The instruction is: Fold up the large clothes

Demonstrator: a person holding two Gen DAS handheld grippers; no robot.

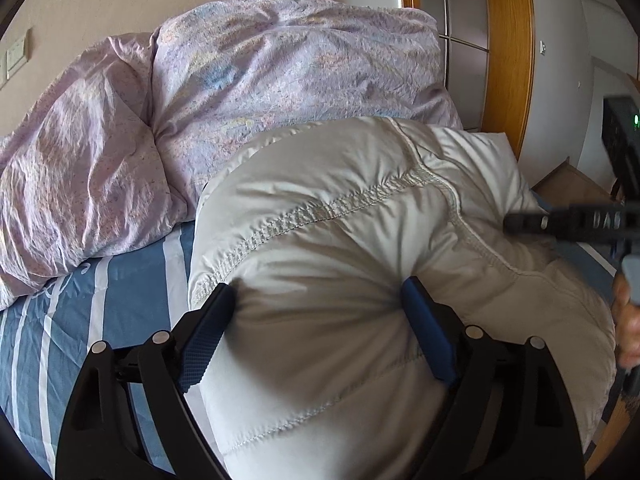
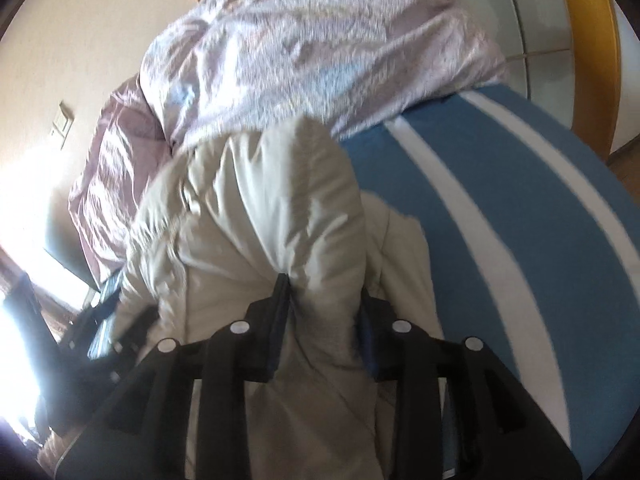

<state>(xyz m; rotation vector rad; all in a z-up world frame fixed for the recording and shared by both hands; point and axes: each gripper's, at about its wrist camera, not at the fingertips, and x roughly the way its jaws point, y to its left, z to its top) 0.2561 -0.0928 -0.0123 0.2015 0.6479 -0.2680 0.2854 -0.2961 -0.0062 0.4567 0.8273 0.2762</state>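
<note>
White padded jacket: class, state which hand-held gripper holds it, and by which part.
Both: the left hand-held gripper and right hand-held gripper each pinch a puffy fold of the white padded jacket.

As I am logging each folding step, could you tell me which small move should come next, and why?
Probably carry the gripped fold across and lay it flat. Both the left gripper and the right gripper pinch bunched parts of the puffy white jacket, lifted above the striped sheet.
</note>
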